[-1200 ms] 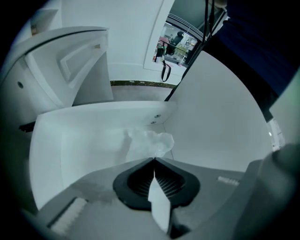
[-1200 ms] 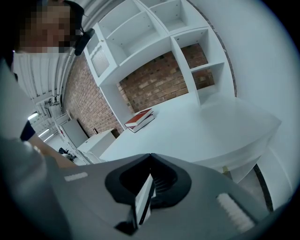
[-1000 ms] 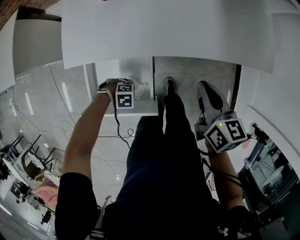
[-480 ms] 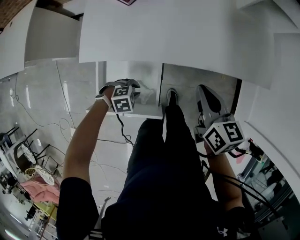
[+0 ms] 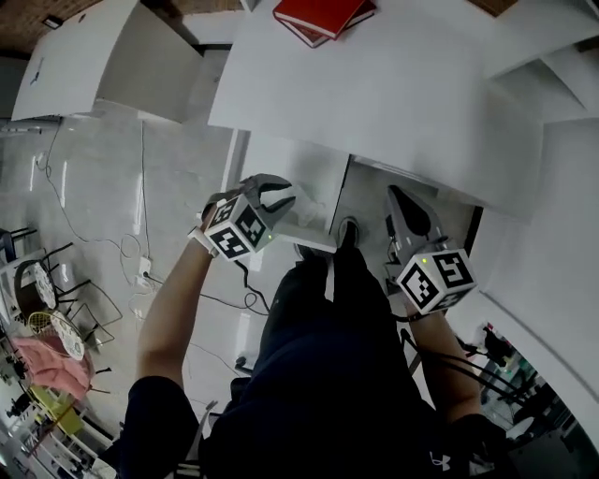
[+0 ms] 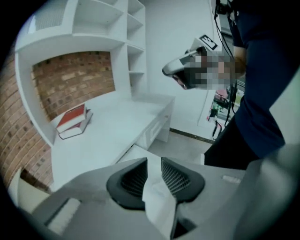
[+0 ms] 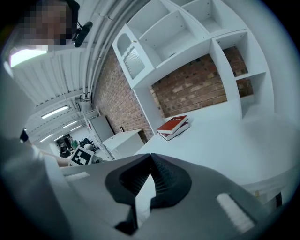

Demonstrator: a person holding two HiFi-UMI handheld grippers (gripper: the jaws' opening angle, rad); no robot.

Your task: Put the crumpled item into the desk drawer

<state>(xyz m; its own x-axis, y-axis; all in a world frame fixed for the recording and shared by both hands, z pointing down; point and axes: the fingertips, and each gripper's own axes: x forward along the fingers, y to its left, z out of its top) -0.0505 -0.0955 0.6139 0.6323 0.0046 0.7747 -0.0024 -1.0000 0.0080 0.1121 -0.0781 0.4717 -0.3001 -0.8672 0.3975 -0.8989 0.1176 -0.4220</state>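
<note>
In the head view my left gripper (image 5: 270,194) hangs over the open white desk drawer (image 5: 290,159), which is pulled out from under the white desk (image 5: 393,103). It is shut on the crumpled white paper (image 5: 299,202). The left gripper view shows that paper (image 6: 158,199) pinched between the two black pads and trailing back toward the camera. My right gripper (image 5: 404,208) hovers to the right of the drawer, below the desk edge. It is shut with nothing in it (image 7: 151,174).
Two red books (image 5: 323,17) lie stacked at the back of the desk, also in the gripper views (image 6: 72,119) (image 7: 174,125). The person's legs and a shoe (image 5: 348,229) stand between the grippers. Cables (image 5: 140,253) run over the floor on the left.
The head view has tipped up, bringing the desk top and books into sight. My left gripper has risen slightly and shifted right over the drawer with the paper. The right gripper has barely moved.
</note>
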